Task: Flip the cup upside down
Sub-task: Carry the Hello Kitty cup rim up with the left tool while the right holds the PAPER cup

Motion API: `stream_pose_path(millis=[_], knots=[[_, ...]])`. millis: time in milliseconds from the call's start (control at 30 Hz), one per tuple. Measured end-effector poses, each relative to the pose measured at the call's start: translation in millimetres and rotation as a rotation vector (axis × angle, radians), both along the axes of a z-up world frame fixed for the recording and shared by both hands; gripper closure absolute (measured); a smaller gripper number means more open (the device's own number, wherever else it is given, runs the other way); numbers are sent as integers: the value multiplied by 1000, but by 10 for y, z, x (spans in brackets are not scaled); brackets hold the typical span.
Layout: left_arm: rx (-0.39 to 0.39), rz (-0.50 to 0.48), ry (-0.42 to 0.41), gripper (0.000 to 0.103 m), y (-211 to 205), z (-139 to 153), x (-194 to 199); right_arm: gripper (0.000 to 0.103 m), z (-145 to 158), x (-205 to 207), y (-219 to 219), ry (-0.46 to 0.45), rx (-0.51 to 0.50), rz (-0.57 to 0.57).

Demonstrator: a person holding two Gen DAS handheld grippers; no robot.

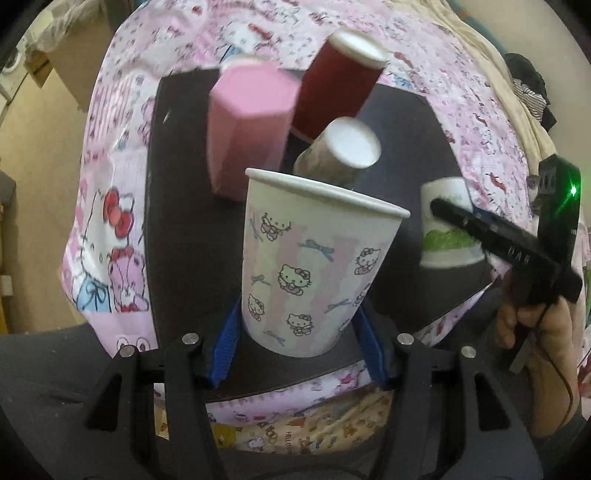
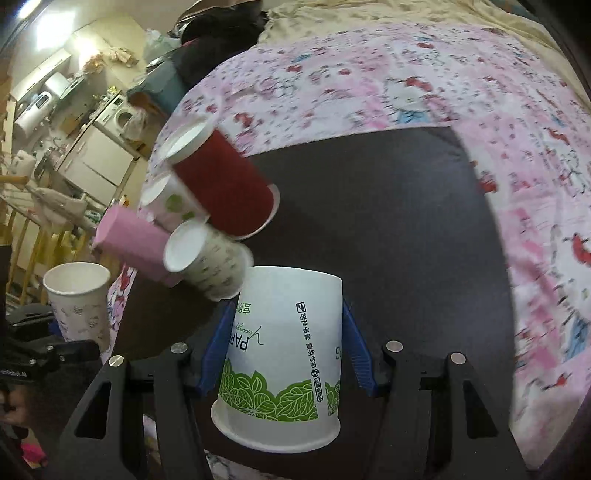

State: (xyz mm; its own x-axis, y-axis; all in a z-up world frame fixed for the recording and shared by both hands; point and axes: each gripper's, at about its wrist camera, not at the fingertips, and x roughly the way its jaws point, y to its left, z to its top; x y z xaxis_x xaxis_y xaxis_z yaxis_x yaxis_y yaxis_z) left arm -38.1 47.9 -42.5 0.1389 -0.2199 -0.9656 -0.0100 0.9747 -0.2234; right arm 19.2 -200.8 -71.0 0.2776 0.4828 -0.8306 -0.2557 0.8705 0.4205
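left gripper (image 1: 295, 345): its blue fingers (image 1: 223, 347) are pressed on the lower sides of the kitty-print cup (image 1: 314, 266), which is held mouth up, above the near edge of the dark mat (image 1: 173, 221).
right gripper (image 2: 284, 350): its blue pads are clamped on the walls of the green-leaf cup (image 2: 284, 354), which is held mouth down, rim nearest the lens, over the near part of the dark mat (image 2: 388, 240).
right hand (image 1: 535, 332): seen at the right of the left wrist view, wrapped around the black handle, with the green-leaf cup (image 1: 448, 229) beyond it.
kitty-print cup (image 2: 79, 299): seen at the left edge of the right wrist view, open mouth upward.
small patterned cup (image 1: 338, 153): set upside down on the mat, just behind the held cup.
pink cup (image 1: 251, 125): upside down, beside the small one.
red cup (image 1: 341, 88): upside down, farthest back on the mat.
pink cartoon cloth (image 1: 110, 206): spread under the mat.
beige bedding (image 2: 369, 14): beyond the cloth.
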Motion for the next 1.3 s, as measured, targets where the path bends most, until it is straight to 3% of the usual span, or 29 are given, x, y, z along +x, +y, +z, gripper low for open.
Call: stream_pose_path(millis=[133,267,500,667,933,1000,1133,1300], knots=[[-22,-16,1,49,1,-134,-67,42,-170,-234,349,-7,-25,19],[-65,37,21,49,127,-268,-24,42,-144,-434,633,-167,-20,-9],[-90,54,-6,49,186,-255,-47,43,-166,-573,1031,-407,-127,6],[-121,22,26,49,145,-305,-52,43,-73,-605,987,-432,-79,-2],[-210,-163,24,49,-213,-224,-174,43,35,-476,638,-335,76,-91],[-196,-197,21,49,-297,-218,-182,43,34,-459,608,-332,83,-107],[-237,-182,44,49,-311,-248,-143,43,33,-499,669,-331,99,-96],[-185,-152,71,49,-284,-347,-146,43,49,-506,708,-327,127,-80]])
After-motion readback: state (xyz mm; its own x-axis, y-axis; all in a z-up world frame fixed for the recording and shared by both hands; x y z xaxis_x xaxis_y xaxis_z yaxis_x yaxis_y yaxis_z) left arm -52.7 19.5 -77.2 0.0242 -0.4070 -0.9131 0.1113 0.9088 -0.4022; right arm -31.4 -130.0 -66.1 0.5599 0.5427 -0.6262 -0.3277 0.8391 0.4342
